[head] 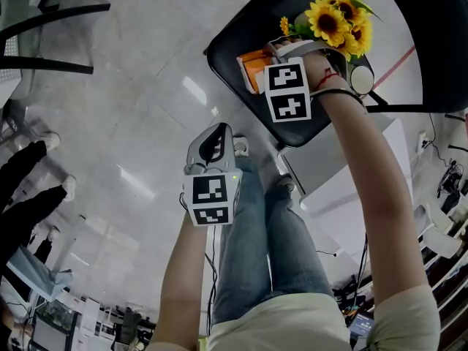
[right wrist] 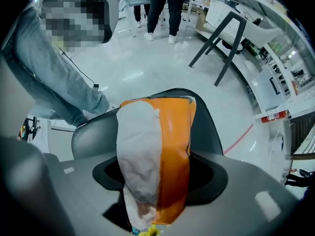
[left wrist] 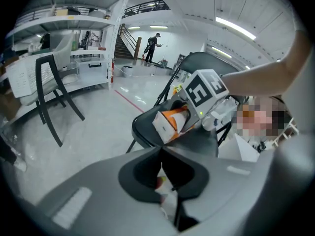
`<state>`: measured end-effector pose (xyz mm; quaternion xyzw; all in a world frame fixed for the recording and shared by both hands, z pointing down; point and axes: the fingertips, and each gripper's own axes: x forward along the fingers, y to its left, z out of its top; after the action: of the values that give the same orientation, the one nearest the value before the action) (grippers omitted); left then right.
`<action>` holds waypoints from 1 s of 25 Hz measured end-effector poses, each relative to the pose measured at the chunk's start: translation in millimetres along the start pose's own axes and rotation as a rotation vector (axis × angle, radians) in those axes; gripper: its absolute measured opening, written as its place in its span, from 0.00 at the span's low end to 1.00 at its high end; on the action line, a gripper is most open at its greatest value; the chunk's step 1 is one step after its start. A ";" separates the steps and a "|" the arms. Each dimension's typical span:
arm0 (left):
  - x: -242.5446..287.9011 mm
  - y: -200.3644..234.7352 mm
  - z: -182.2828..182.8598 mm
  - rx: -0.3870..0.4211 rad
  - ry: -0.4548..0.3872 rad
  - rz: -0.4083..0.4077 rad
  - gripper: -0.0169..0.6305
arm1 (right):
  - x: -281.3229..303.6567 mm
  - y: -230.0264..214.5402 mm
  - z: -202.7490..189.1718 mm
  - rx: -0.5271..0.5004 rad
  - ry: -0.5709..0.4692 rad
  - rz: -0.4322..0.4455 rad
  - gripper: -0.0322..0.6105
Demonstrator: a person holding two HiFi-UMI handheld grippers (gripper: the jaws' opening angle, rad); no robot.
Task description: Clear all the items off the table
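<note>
An orange and white packet [head: 251, 70] hangs just over the seat of a black chair [head: 232, 46], and my right gripper [head: 287, 50] points straight down, shut on it. In the right gripper view the packet [right wrist: 157, 156] fills the gap between the jaws, with the chair seat [right wrist: 93, 132] behind it. A bunch of artificial sunflowers [head: 338, 19] lies on the same seat beside my right hand. My left gripper [head: 212, 143] hovers over the floor near my legs, shut and empty. Its own view shows the packet [left wrist: 170, 124] and the chair [left wrist: 145, 129] ahead.
A white round object [head: 361, 79] sits at the chair's edge beside the sunflowers. A white box-like surface [head: 344, 170] stands next to the chair. Black chair legs [head: 51, 20] and standing people are at the far left. White shelves [left wrist: 59, 28] line the wall.
</note>
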<state>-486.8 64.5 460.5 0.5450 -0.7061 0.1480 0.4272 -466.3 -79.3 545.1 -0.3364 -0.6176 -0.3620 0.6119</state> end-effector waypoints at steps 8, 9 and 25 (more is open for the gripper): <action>-4.2 -5.5 -4.9 0.001 0.002 -0.012 0.04 | -3.2 2.1 -2.1 0.037 0.006 -0.058 0.68; -4.2 -6.7 -5.0 0.002 0.001 -0.014 0.04 | -4.7 1.9 -2.6 0.043 0.004 -0.071 0.69; -13.0 -48.3 -4.6 0.064 -0.010 -0.070 0.04 | -54.3 27.7 -25.6 0.175 -0.006 -0.220 0.58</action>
<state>-440.9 58.4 440.9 0.5833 -0.6839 0.1527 0.4109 -428.1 -85.6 491.5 -0.2132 -0.6818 -0.3705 0.5937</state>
